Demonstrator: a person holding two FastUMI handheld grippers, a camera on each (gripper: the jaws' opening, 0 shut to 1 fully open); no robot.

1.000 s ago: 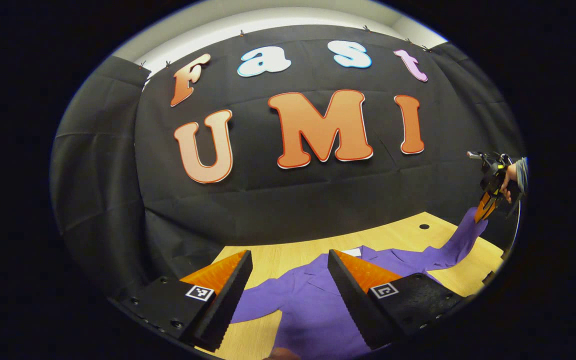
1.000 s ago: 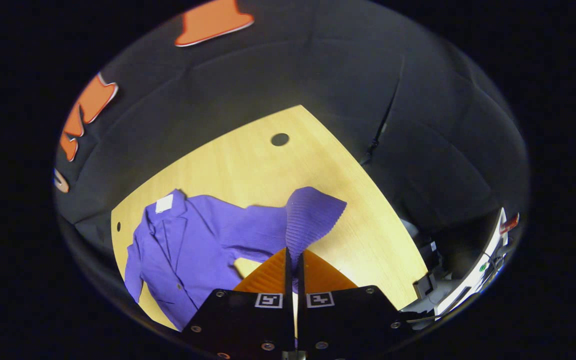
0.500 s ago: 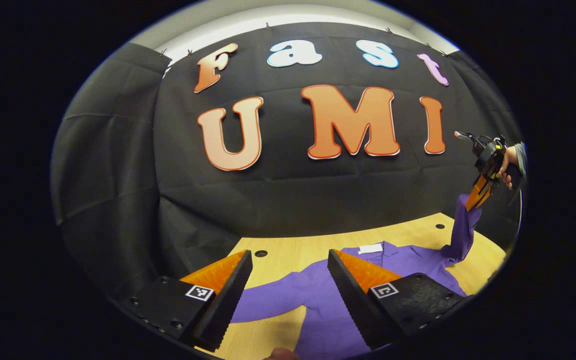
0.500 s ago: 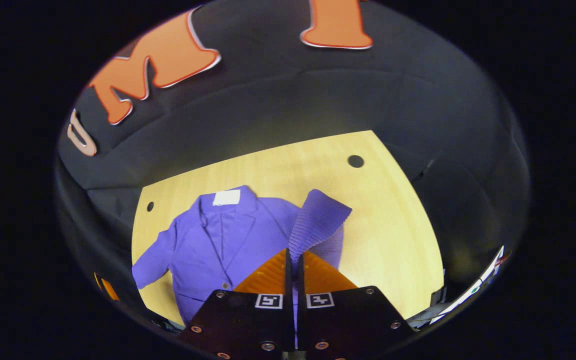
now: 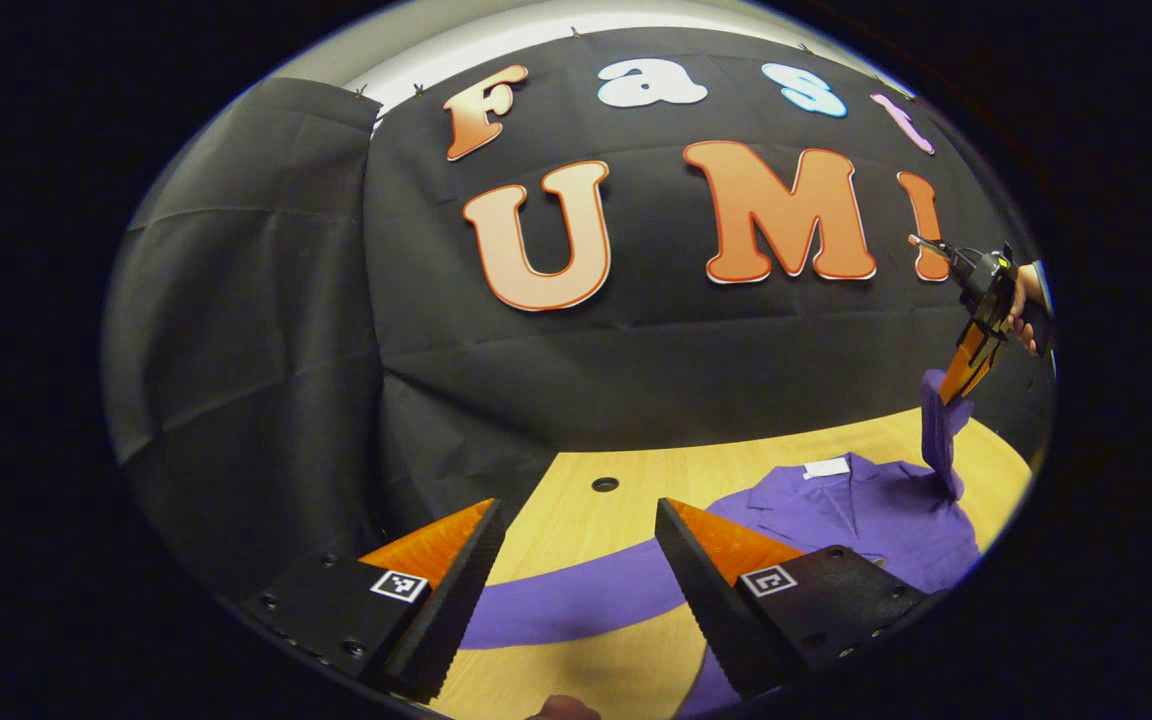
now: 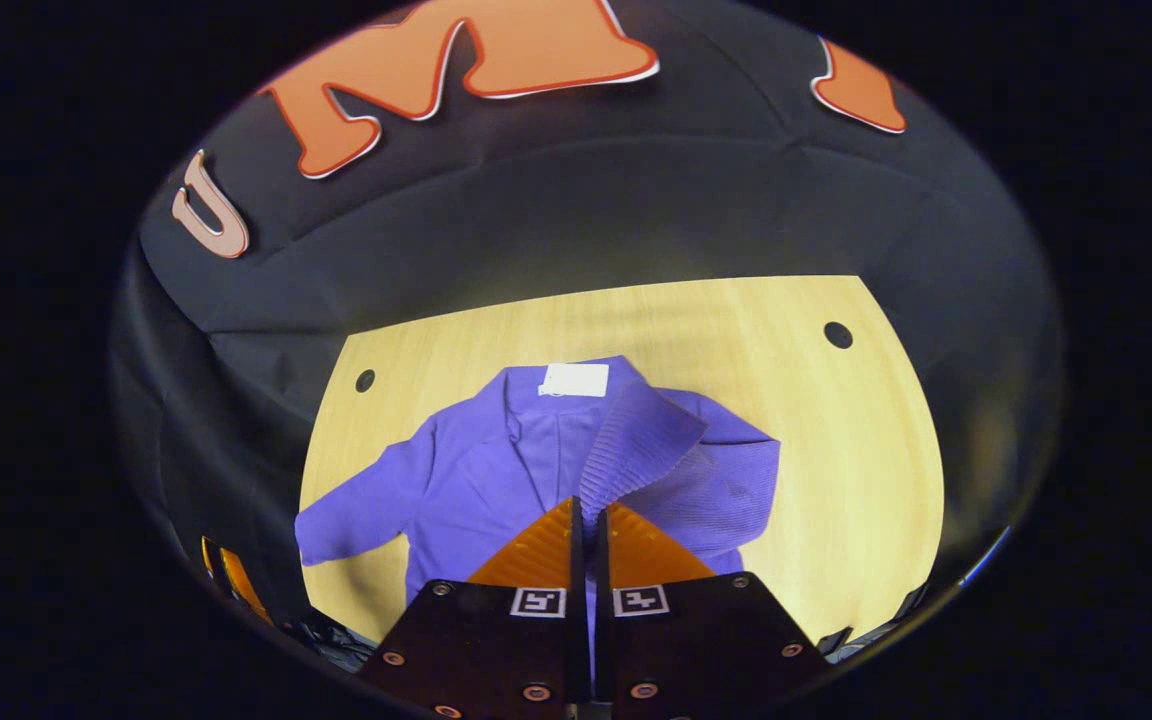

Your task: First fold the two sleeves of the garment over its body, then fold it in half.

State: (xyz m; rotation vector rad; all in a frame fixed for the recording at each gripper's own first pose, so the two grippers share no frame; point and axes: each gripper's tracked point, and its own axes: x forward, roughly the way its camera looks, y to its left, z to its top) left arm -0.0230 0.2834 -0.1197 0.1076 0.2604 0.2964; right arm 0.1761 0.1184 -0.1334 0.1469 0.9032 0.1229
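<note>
Left gripper view: the left hand-held gripper [image 5: 576, 560] is hovering wide apart above the purple knit jacket [image 5: 856, 520] lying on the light wooden table [image 5: 576, 520].

Right gripper view: the right hand-held gripper [image 6: 588, 520] is pinching the jacket's ribbed sleeve cuff [image 6: 636, 440], lifted over the jacket's body.

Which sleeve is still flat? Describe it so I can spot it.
On the wooden table lies a purple jacket. The flat sleeve sticks out sideways from its body, resting on the wood. The other sleeve is lifted, pinched in the right gripper.
</note>
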